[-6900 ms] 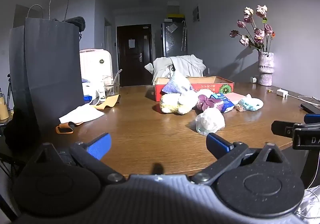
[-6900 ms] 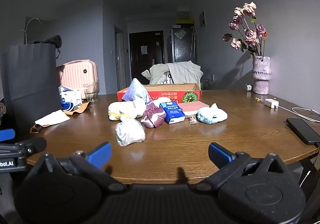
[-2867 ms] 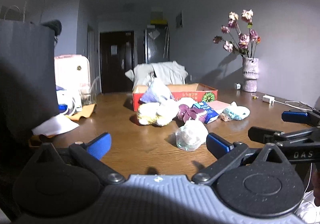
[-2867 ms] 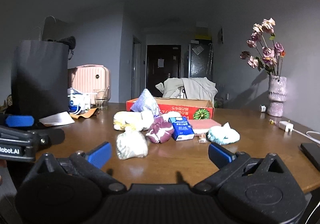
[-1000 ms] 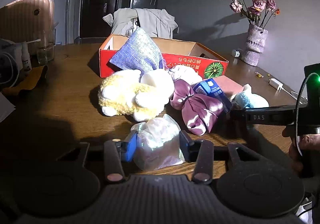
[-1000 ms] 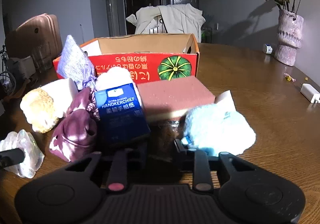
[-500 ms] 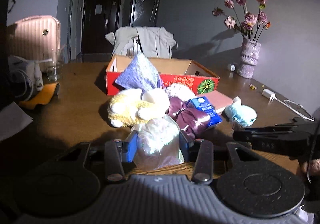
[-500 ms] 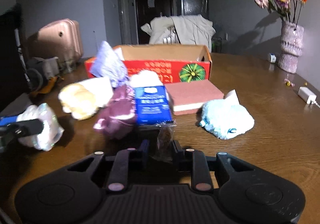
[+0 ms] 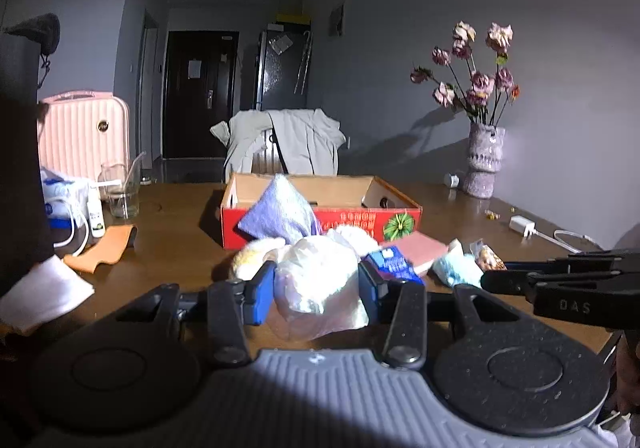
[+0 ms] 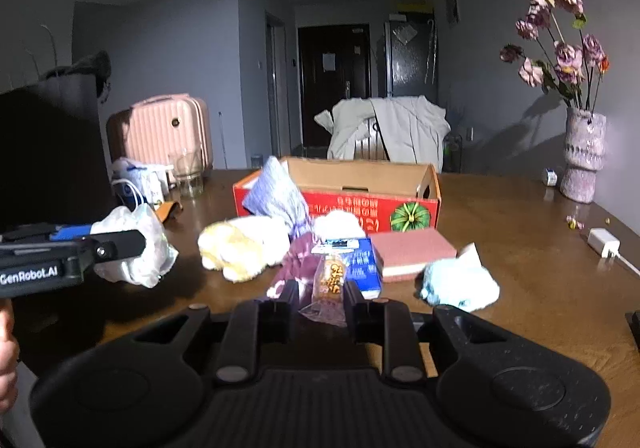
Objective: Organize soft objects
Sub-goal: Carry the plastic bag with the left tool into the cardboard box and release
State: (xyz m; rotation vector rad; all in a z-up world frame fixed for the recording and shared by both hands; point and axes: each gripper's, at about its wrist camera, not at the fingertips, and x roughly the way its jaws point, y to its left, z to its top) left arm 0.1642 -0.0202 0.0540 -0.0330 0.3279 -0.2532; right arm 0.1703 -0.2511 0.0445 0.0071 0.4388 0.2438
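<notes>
**Two items lifted, the pile not yet sorted**

The box (image 10: 404, 173) sits at mid-frame in both views, and from what shows of its inside it looks empty, though its floor is hidden behind the near wall. So the sorting seems barely begun. Most of the soft things lie on the table (image 10: 532, 276) in front of it: a lilac pouch (image 10: 276, 193) leaning on the box's left corner, a yellow plush (image 10: 240, 246) left of centre, a purple satin bundle (image 10: 302, 258) at centre, a blue tissue pack (image 10: 362, 264), a pink sponge block (image 10: 412, 250) right of centre, and a pale blue plush (image 10: 460, 284) at lower right. All of these are left to place.

The left gripper (image 9: 316, 290) is closed on a white bag (image 9: 318, 280), its blue pads pressing the crumpled plastic from both sides at lower centre of its view. In the right view the bag appears at the left edge, seemingly clear of the table.

The right gripper (image 10: 322, 298) is nearly shut, pinching a small snack packet (image 10: 330, 276) by its lower edge; the packet stands upright between the fingers at lower centre.

My guess is that both loads are meant for the box.
</notes>
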